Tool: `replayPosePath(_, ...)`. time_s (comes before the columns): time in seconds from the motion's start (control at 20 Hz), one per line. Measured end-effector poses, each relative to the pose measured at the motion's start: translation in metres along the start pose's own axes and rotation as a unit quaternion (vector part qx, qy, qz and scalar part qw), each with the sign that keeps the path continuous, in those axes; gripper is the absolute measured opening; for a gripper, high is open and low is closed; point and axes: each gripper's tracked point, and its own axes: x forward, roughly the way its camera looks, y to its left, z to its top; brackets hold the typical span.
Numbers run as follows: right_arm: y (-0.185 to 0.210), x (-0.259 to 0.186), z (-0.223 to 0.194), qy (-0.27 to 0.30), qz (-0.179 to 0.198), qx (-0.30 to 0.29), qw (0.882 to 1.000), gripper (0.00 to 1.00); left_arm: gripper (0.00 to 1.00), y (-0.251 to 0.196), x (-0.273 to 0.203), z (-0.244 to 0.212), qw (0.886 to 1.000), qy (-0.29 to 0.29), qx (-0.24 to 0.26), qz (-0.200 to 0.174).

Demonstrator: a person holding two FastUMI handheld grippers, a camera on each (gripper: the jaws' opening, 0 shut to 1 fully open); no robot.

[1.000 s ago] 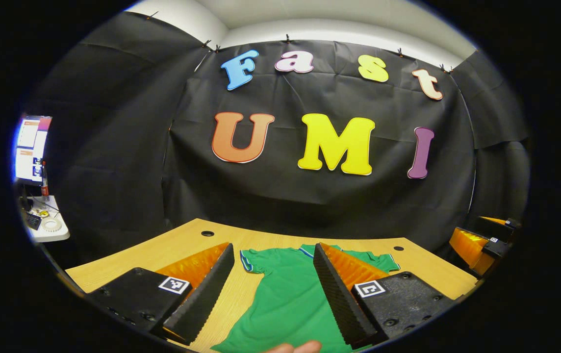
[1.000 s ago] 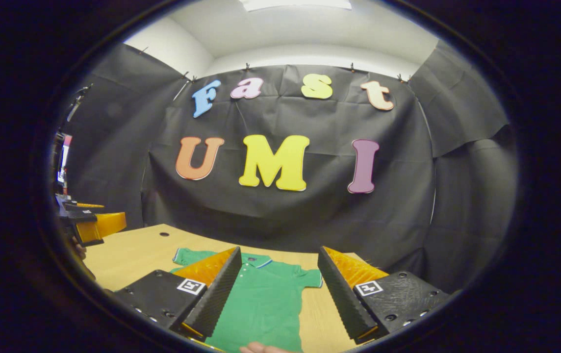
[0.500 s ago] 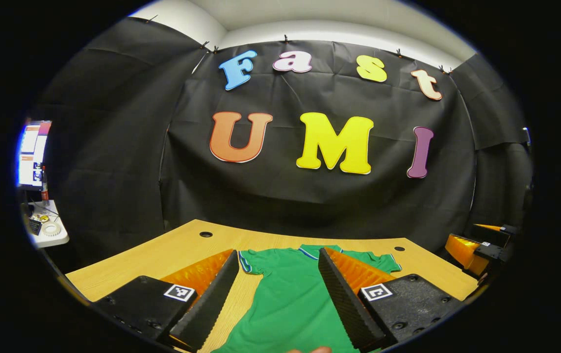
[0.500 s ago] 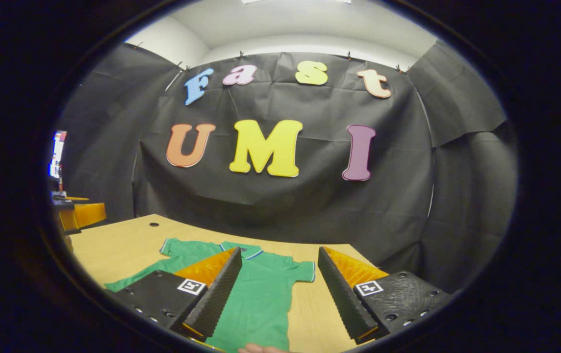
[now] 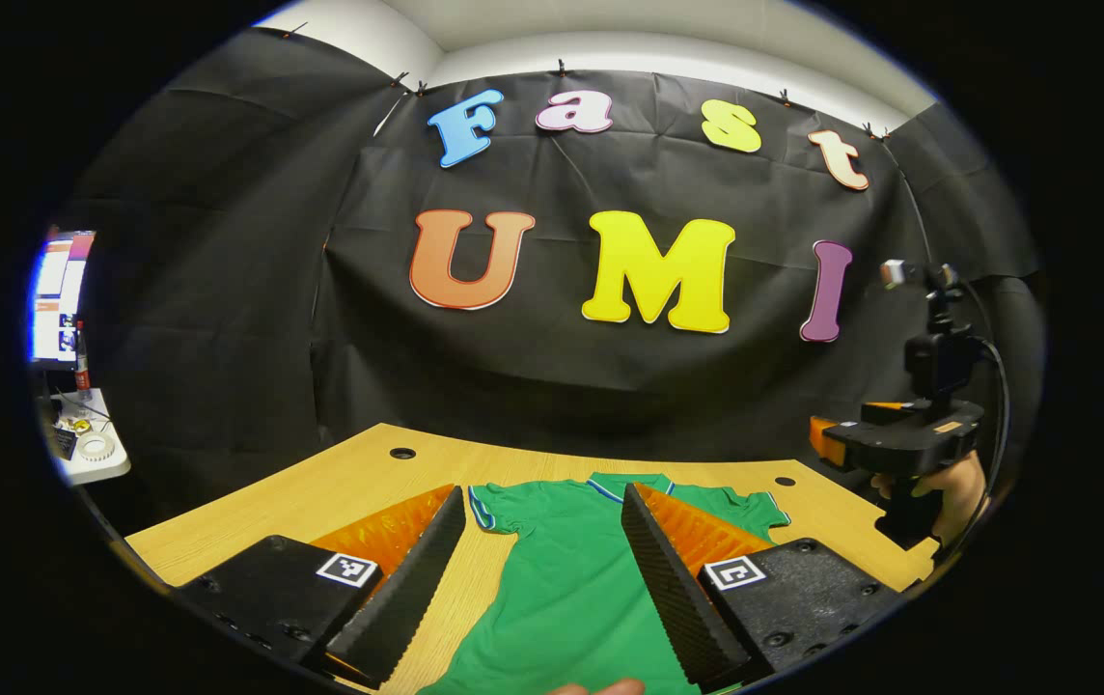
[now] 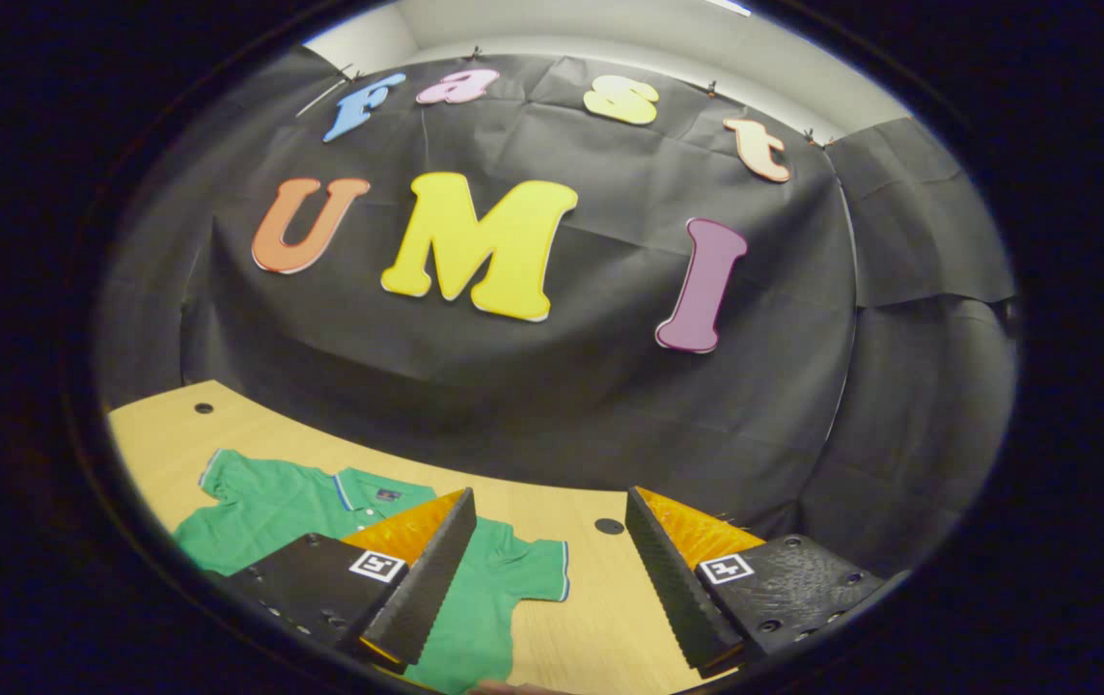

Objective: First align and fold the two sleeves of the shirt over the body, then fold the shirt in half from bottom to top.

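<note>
Green short-sleeved polo shirt (image 5: 571,579) lies flat, face up, on the light wooden counter (image 5: 320,492), hem at the near edge, collar toward the far edge. Both sleeves are spread out to the sides; neither is folded over the body yet.

Left gripper (image 5: 538,569): jaws open, empty, hovering above the shirt near the near edge. In the left gripper view one finger is over bare wood just beside the shirt's left flank, the other over the chest.

Right gripper (image 6: 547,569): jaws open, empty, held above the counter. In the right gripper view its fingers frame the right sleeve (image 6: 528,569) and bare wood beside it. From the left gripper view the same tool (image 5: 885,444) shows near the right edge of the counter, in a hand (image 5: 948,487), clear of the cloth.

Judgement: sleeve fold is only starting. To do it well:
- Bring each gripper down on its own sleeve at the cuff edge, not mid-sleeve.
- Pinch the top layer only; thin knit will drag the body along otherwise.
- Lift little, carry inward, lay each sleeve square on the chest.

Farther off: two cable holes (image 5: 402,453) near the far edge, then the black cloth wall (image 5: 552,376).
</note>
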Motion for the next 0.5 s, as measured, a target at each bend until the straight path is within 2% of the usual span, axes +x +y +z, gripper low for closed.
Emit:
replayPosePath(0.15, -0.011, 0.052, -0.035, 0.051, -0.04, -0.004, 0.998, 0.94, 1.0, 0.005, 0.002, -0.001, 1.0, 0.001, 0.0, 0.003)
replayPosePath(0.3, -0.004, 0.089, -0.074, 0.121, -0.028, 0.027, 0.992, 0.96, 1.0, 0.009, 0.006, -0.004, 1.0, 0.006, -0.006, 0.006)
replayPosePath(0.5, -0.021, 0.133, -0.12, 0.181, -0.037, 0.053, 0.981, 0.95, 1.0, 0.009, 0.01, -0.012, 1.0, 0.017, -0.001, 0.002)
